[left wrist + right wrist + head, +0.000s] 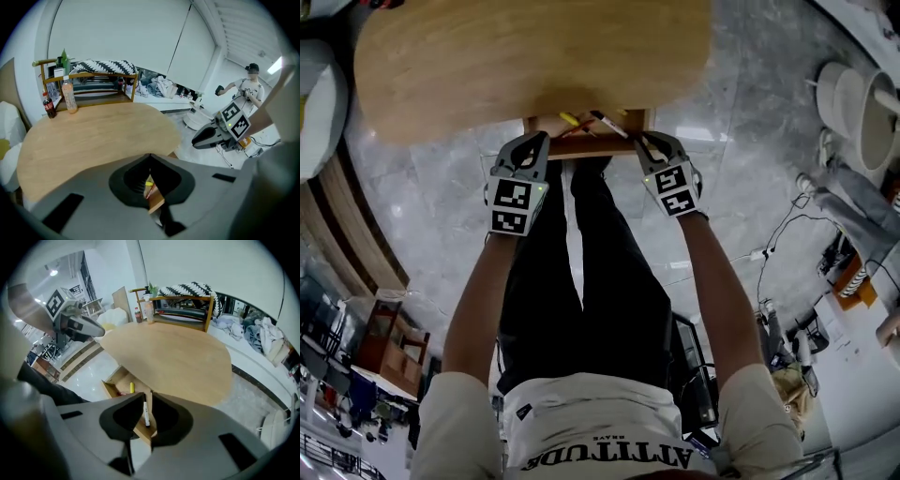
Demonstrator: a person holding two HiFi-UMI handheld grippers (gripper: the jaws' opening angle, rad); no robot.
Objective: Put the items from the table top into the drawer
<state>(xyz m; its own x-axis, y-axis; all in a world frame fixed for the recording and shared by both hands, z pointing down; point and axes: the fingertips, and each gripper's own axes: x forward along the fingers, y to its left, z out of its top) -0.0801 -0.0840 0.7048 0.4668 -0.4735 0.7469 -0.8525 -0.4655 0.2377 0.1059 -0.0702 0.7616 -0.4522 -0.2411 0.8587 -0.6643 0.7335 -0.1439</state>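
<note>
1 wooden table (534, 56) spreads ahead of me, its open drawer (591, 146) under the near edge, my left tool (542, 141) clenched on nothing and my right tool (642, 141) slightly parted and empty above its front, while a white marker (609, 125) and a yellow highlighter (569, 119) lie inside the drawer.

The only print I can read from here is on the person's white shirt (609, 436) in the head view: big dark capitals spelling ATTITUDE, upside down to the camera, with a smaller word beside them that I can't make out. Labels on the pale bottle (70, 96) and dark bottle (49, 107) at the tabletop's (93, 136) far edge are too small to read.
</note>
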